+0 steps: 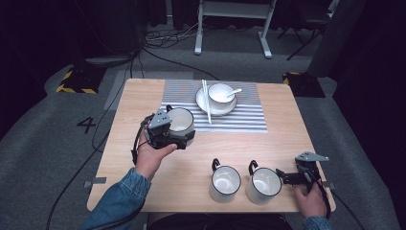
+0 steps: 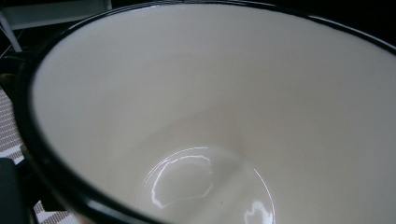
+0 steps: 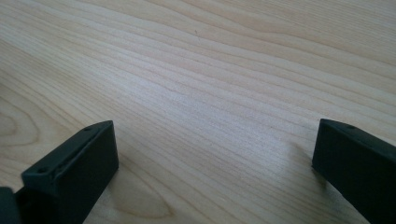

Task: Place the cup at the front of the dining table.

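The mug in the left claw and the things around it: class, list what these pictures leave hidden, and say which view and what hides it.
- High view: the left claw covers the held mug's near wall, hiding its handle and the grip.
- Left claw view: the mug sits so close that its outside is cut off by the edges.
- High view: the bowl's contents are too small to tell.
- Right claw view: the right claw faces bare table.

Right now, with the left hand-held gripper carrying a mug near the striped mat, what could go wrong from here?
1. The left hand-held gripper seems to hold the mug by its rim, so the mug could tilt or slip.
2. The chopsticks lie across the plate close to the mug; a push could knock them off.
3. The open right hand-held gripper rests beside another mug and could bump it.
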`<state>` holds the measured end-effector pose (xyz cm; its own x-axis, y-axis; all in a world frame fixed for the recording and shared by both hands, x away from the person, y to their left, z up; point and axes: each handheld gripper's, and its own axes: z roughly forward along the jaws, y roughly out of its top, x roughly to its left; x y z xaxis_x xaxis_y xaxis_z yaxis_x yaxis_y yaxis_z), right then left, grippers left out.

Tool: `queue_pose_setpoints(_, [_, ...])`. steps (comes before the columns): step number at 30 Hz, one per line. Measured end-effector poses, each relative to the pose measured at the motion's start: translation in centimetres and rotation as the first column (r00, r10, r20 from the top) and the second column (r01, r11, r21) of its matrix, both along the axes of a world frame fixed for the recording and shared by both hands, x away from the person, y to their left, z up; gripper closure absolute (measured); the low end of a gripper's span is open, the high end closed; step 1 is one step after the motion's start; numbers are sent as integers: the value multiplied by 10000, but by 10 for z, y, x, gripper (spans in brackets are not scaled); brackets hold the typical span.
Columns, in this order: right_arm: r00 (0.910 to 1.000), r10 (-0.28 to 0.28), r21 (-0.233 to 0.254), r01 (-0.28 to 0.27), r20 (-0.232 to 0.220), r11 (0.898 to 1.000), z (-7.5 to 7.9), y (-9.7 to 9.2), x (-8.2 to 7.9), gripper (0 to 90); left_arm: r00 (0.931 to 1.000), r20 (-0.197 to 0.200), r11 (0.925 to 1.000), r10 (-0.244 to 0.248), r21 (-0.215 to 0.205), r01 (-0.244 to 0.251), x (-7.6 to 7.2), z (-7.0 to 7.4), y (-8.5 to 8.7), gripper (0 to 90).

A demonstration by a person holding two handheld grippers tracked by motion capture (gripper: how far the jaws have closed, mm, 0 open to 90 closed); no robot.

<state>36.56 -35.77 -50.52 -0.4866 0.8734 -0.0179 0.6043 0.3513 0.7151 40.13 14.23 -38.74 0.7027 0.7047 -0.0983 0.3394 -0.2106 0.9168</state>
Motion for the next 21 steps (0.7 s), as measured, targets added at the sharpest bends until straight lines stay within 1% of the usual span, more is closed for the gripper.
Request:
queue_pose_setpoints(1, [10000,0,0,0,0,10000,0,0,0,4,9998,104,9996,174,-210,-172,3,-1,-2,29])
queue_pose_setpoints(2, [10000,1,0,-1,1,10000,0,0,0,4,9996,202,9998,199,-105,-197,7,0,-1,29])
queue_pose_setpoints(3, [10000,1,-2,-1,1,10000,0,0,0,4,9997,77,9997,214,-154,-213,12,2,-2,29])
queue_pose_setpoints(4, [10000,2,0,-2,2,10000,0,0,0,4,9997,122,9997,213,-118,-211,16,3,-2,29])
queue_pose_setpoints(5, [10000,-2,1,2,-2,10000,0,0,0,4,9992,256,9994,323,-102,-321,19,3,-3,29])
queue_pose_setpoints(6, [10000,-1,-2,1,0,10000,0,0,0,4,9996,143,9996,247,-102,-246,22,4,-3,29])
queue_pose_setpoints(7, [10000,-2,-2,2,-1,10000,0,0,0,4,9991,304,9995,308,-104,-305,26,5,-4,29])
queue_pose_setpoints(8, [10000,-27,7,27,-23,10000,0,0,0,4,9989,305,9991,361,-236,-354,29,5,-5,29])
queue_pose_setpoints(10, [10000,-10,-2,10,2,10000,0,0,0,4,9985,396,9992,376,-163,-370,36,8,-4,29])
queue_pose_setpoints(11, [10000,-9,-2,9,0,10000,0,0,0,4,9970,567,9981,526,-351,-507,40,7,-6,29])
queue_pose_setpoints(12, [10000,-13,2,13,-2,10000,0,0,0,4,9967,601,9981,549,-302,-532,43,8,-6,29])
queue_pose_setpoints(13, [10000,-12,-2,12,-2,10000,0,0,0,4,9966,615,9983,553,-212,-541,46,9,-6,29])
queue_pose_setpoints(14, [10000,-9,-2,9,0,10000,0,0,0,4,9971,511,9982,562,-217,-551,49,10,-6,29])
queue_pose_setpoints(15, [10000,-10,1,10,1,10000,0,0,0,4,9969,575,9985,537,-122,-531,53,10,-5,29])
queue_pose_setpoints(16, [10000,-66,31,66,-7,10000,0,1,0,4,9962,612,9980,628,-127,-621,56,11,-6,29])
queue_pose_setpoints(17, [10000,-63,28,63,-9,10000,0,1,0,4,9966,595,9983,574,58,-579,60,11,-5,29])
queue_pose_setpoints(18, [10000,-80,31,80,1,10000,0,1,0,4,9963,626,9982,584,60,-589,65,11,-5,29])
queue_pose_setpoints(19, [10000,-78,28,78,5,10000,0,1,0,4,9963,626,9982,584,60,-589,65,11,-5,28])
queue_pose_setpoints(20, [10000,-68,30,68,-10,10000,0,1,0,4,9963,608,9982,601,-58,-599,73,10,-4,29])
queue_pose_setpoints(21, [10000,-81,28,81,2,10000,0,1,0,4,9974,425,9982,578,-159,-572,77,9,-3,28])
